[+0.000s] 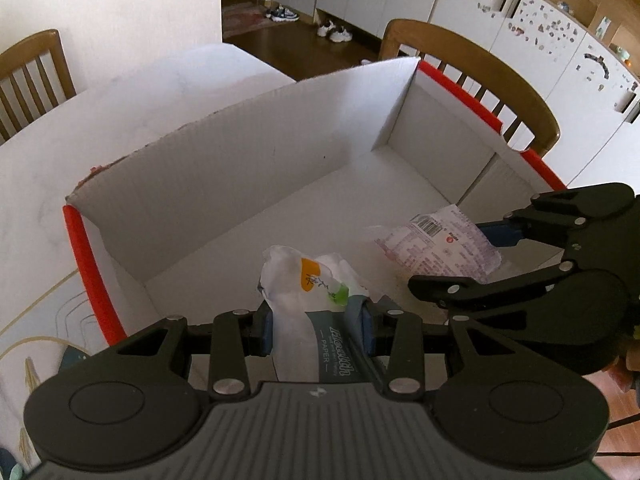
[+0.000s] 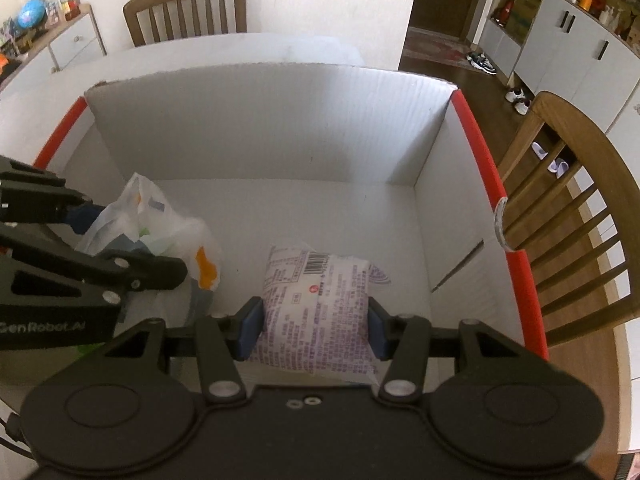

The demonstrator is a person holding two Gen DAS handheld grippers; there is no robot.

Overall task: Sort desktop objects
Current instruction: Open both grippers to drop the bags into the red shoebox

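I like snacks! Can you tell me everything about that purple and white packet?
The packet is soft, puffy, crinkly plastic, white with purple print, a barcode and a small red mark. The right tongs pinch it between their blue pads, holding it inside the white cardboard box with red edges. Whether it touches the floor is unclear.

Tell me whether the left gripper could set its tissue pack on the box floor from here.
Probably yes. The left gripper holds the tissue pack already inside the open-topped box, with bare floor ahead. The right gripper with its packet sits alongside, apart.
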